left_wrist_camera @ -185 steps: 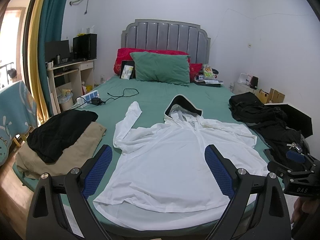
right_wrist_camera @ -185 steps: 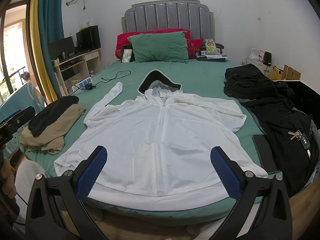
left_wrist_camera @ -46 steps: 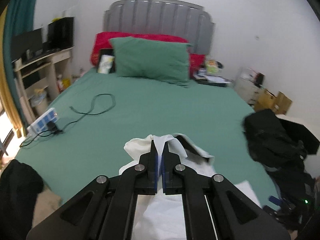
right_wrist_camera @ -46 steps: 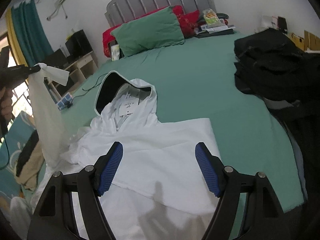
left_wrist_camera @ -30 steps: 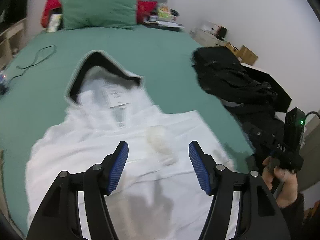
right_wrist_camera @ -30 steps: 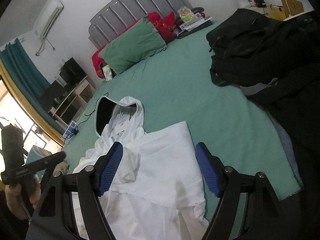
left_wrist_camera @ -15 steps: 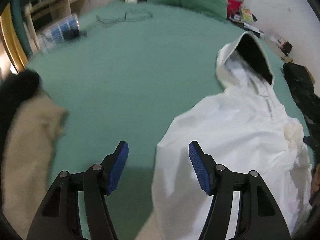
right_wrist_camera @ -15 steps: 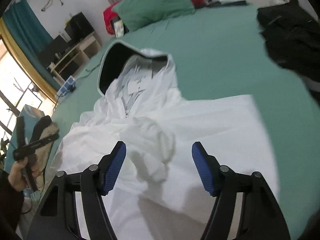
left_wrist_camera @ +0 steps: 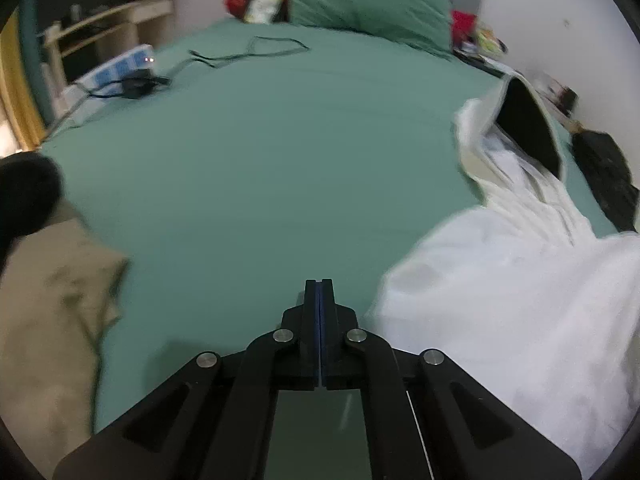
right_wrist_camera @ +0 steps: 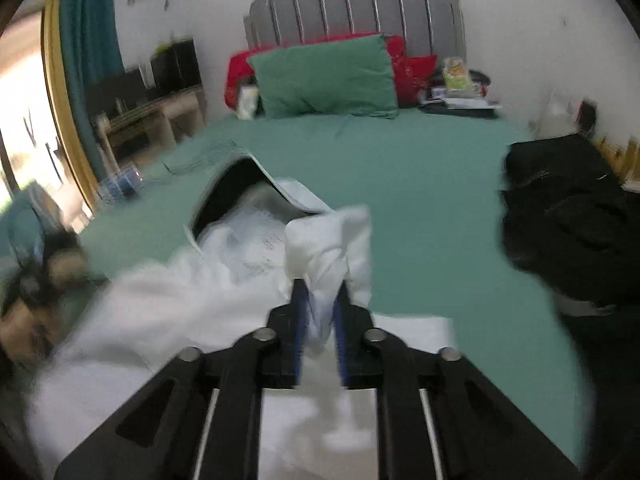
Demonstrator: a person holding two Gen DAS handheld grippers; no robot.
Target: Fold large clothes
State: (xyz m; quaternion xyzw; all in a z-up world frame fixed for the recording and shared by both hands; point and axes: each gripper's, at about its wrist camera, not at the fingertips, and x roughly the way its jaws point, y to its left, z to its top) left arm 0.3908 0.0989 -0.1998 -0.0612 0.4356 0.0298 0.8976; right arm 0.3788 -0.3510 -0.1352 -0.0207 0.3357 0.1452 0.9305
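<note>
White cloth, a bunched sleeve (right_wrist_camera: 326, 240) of the hooded jacket (left_wrist_camera: 520, 300), sits between the right gripper (right_wrist_camera: 320, 304)'s closing jaws, seen only from the right wrist. Left gripper (left_wrist_camera: 319, 300), open a second ago, is now closed empty over the green bed (left_wrist_camera: 260, 160), jacket beside it.

A white hooded jacket (right_wrist_camera: 224, 304) lies spread on a green bed (right_wrist_camera: 420, 184), its hood (right_wrist_camera: 236, 192) open toward the headboard and showing a dark lining. A bunched white sleeve end (right_wrist_camera: 332, 248) stands raised above the jacket's chest, pinched between blue pads.
</note>
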